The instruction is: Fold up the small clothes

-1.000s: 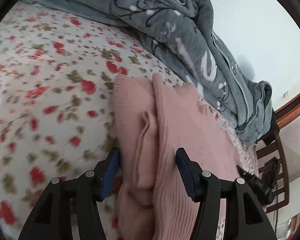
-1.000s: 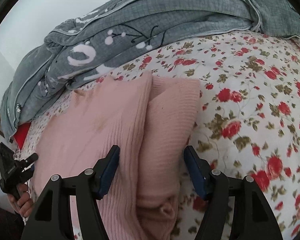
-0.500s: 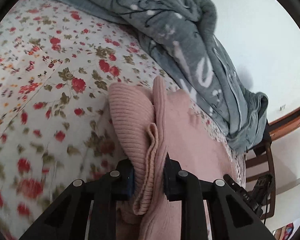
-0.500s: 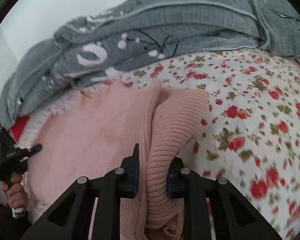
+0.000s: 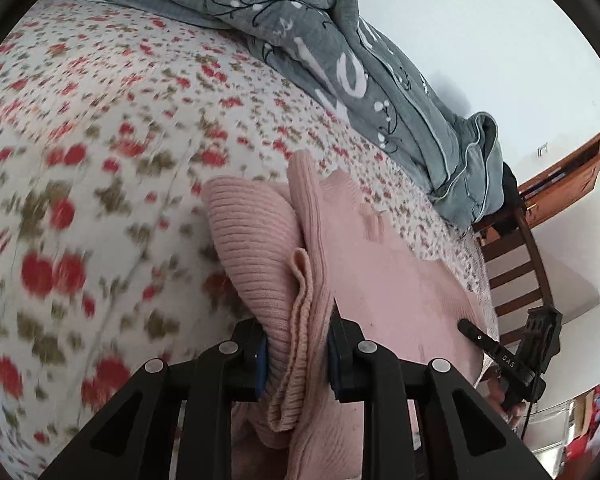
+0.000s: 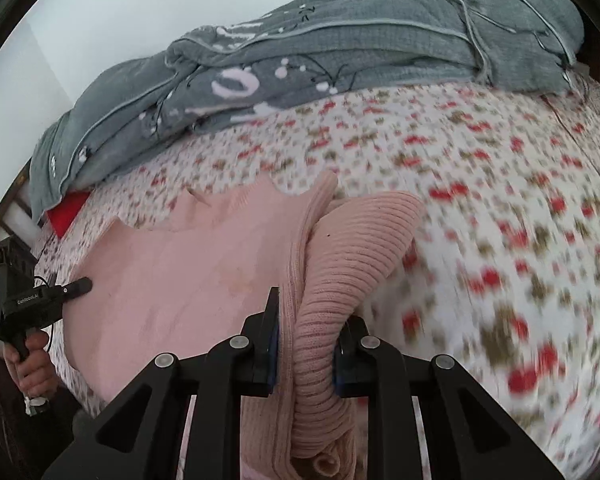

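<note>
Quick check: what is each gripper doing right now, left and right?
Left gripper: shut on the pink knit sweater, pinching a bunched fold.
Right gripper: shut on the same sweater's ribbed fold.

Right gripper [image 6: 304, 344] clamps a pink sweater [image 6: 188, 264]

Its jaws pinch a ribbed fold on a floral sheet [image 6: 480, 184]. A grey quilt [image 6: 300, 64] lies behind; at far left a hand [image 6: 30, 364] holds the left gripper [image 6: 76, 287].

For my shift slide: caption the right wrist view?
Right gripper pinching the pink knit sweater's ribbed edge on the floral bedsheet.
</note>
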